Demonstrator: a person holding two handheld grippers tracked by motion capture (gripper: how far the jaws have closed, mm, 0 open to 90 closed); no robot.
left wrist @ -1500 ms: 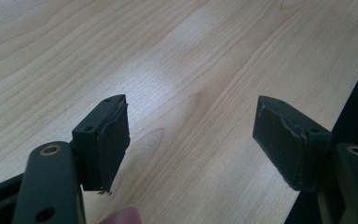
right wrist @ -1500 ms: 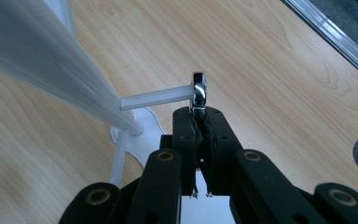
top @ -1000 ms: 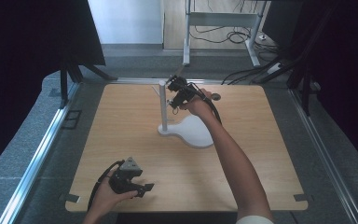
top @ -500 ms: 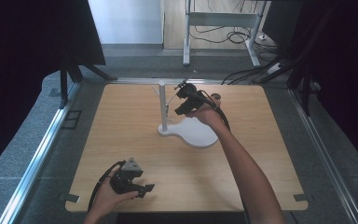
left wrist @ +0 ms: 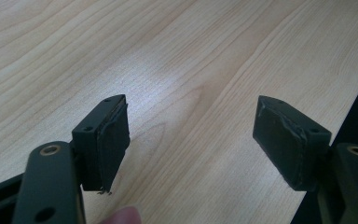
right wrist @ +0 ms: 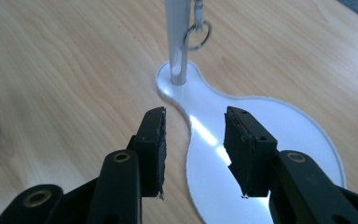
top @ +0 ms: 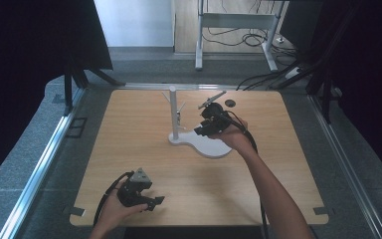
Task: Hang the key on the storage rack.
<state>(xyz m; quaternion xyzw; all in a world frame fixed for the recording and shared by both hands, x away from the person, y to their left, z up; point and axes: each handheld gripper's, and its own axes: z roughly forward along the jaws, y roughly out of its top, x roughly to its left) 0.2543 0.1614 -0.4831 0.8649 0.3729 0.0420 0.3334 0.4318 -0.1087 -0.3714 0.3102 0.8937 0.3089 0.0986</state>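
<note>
Left gripper [top: 149, 201] sits low at the near counter edge, jaws wide apart, nothing between them, only bare wood [left wrist: 177, 60] ahead. No risk there unless it slides off the edge just right of its jaws.

Right gripper [right wrist: 193, 149] hovers over the white base [right wrist: 270, 140], jaws part open, empty. The post [right wrist: 177, 37] stands just beyond its jaws; the key ring [right wrist: 196, 35] hangs on the post, ahead and above the jaw tips, slightly right of centre.

Risks, as I see them:
- Ring is thin and hangs free. A jaw nudge would swing it and the grip would miss.
- Jaws closing on post as well as ring: stand tips or drags; base looks light.
- Pulling sideways instead of lifting off the peg: ring snags.

Counter [top: 129, 149] is pale wood grain, matte, with glare on the glossy base. A small dark disc [top: 230, 103] lies beyond the right gripper. Past the counter: grey floor, metal rails, desk legs with cables, black curtains on both sides.
</note>
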